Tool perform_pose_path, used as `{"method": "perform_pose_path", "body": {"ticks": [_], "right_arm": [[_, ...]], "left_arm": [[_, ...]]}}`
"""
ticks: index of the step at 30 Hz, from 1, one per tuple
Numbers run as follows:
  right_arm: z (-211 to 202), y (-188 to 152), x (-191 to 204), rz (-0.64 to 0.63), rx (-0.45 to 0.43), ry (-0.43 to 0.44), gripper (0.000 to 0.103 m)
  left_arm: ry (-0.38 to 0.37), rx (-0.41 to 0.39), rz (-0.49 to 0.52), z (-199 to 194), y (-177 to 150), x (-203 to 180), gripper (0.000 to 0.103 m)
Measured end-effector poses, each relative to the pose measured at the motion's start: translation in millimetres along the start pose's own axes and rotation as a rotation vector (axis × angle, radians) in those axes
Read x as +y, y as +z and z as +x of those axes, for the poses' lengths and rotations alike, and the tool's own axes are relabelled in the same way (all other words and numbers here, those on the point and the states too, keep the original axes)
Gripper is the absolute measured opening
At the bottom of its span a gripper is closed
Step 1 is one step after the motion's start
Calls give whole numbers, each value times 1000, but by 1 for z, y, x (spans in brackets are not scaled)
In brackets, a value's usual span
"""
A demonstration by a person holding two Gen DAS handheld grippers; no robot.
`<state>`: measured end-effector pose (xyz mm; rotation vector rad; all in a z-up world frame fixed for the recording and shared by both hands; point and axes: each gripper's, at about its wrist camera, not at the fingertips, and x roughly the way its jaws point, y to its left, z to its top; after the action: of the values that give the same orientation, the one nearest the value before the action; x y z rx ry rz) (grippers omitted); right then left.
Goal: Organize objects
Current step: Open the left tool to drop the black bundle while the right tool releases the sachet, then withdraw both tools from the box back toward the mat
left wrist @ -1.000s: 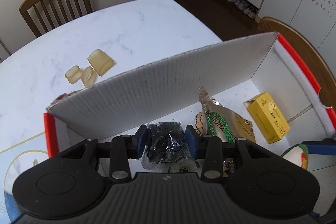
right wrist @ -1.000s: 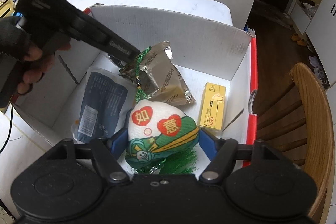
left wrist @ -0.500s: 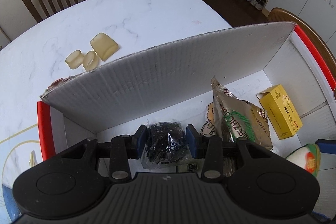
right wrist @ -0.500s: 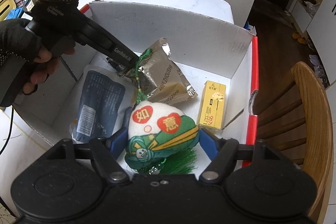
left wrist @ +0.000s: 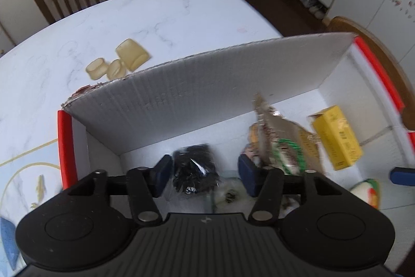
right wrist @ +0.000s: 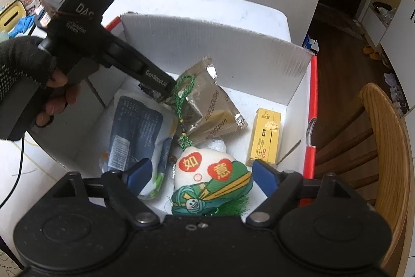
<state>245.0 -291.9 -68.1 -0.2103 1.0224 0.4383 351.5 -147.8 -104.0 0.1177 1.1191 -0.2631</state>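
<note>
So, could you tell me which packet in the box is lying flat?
The dark blue packet lies flat on the floor of the box; the tan foil packet is propped up, crumpled.

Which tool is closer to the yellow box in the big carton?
The right tool. The yellow box sits just past its right-hand fingertip. The left tool is across the carton, over the black packet, with the foil pouch between.

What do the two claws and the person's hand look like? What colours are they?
Both claws are black plastic with ribbed bodies, round discs and silver rivets, and their fingers have blue pads. The left claw, seen from the right camera, has a small screen on top and white lettering along its long black body. The hand holding it wears a black fingerless glove with tiny white dots. A thin black cable hangs below it.
</note>
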Motion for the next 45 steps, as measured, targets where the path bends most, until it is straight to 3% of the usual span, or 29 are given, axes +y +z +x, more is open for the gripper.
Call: {"method": "perform_pose_path", "body": {"ticks": [7, 11, 23, 29, 32, 39, 45], "right_arm": [[-23, 1, -1, 25, -60, 23, 90], [-36, -1, 0, 43, -96, 36, 90], [-68, 2, 13, 90, -168, 56, 90], [-77, 6, 32, 107, -197, 61, 91], [-78, 9, 44, 106, -203, 59, 91], [-72, 22, 76, 97, -198, 73, 91], [-59, 35, 110, 80, -177, 97, 91]], "left_arm": [[-39, -30, -13, -27, -6, -1, 64], [-66, -58, -23, -48, -13, 3, 78], [-127, -144, -22, -112, -41, 27, 84], [-174, -174, -34, -140, -59, 58, 91], [-184, -182, -50, -149, -69, 78, 101], [-234, -167, -106, -159, -99, 133, 102], [-170, -151, -173, -159, -131, 183, 103]]}}
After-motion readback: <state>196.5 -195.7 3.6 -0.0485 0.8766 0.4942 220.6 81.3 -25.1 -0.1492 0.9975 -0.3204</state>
